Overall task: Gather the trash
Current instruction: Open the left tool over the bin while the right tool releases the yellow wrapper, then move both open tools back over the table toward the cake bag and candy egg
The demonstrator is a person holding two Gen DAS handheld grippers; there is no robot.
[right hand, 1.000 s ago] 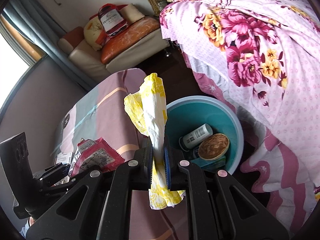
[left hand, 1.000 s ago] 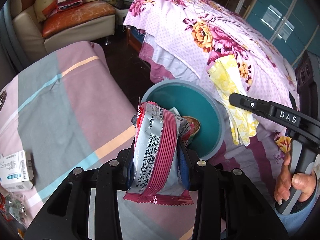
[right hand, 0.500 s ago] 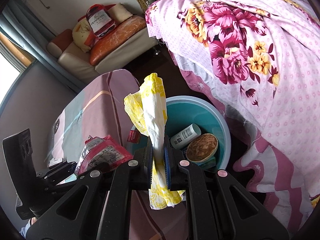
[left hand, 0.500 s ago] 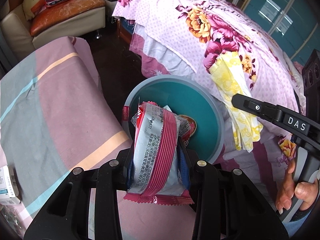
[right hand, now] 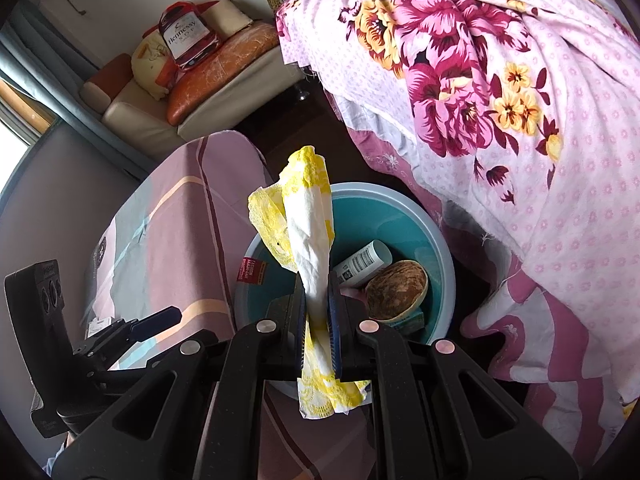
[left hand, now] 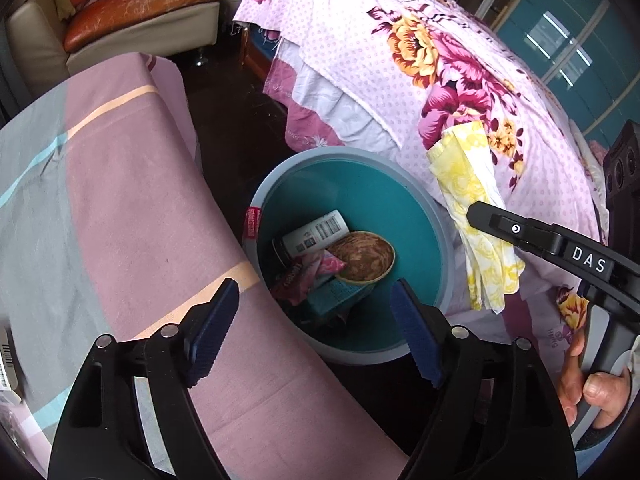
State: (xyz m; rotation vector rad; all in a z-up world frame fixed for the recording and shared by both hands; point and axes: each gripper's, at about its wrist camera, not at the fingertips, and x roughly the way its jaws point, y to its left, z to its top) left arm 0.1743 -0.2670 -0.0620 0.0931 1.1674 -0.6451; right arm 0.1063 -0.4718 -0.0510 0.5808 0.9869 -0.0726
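Note:
A teal trash bin [left hand: 416, 208] stands on the floor between the table and the bed. Inside lie a white bottle [left hand: 316, 234], a brown bowl [left hand: 362, 258] and a pink-red snack wrapper [left hand: 308, 276]. My left gripper [left hand: 314, 324] is open and empty, just above the bin's near rim. My right gripper [right hand: 318, 308] is shut on a yellow and white paper napkin [right hand: 310, 224], held over the bin [right hand: 436, 252]. The napkin also shows in the left wrist view [left hand: 472, 196] at the bin's right side.
A table with a pink, grey and striped cloth [left hand: 100, 200] lies left of the bin. A bed with a floral cover [left hand: 420, 60] is on the right. A sofa [right hand: 192, 92] stands at the back. A white box edge [left hand: 6, 360] lies at the table's left.
My left gripper opened and the pink-red wrapper dropped into the bin. Both grippers moved closer over the bin. The right gripper still holds the napkin.

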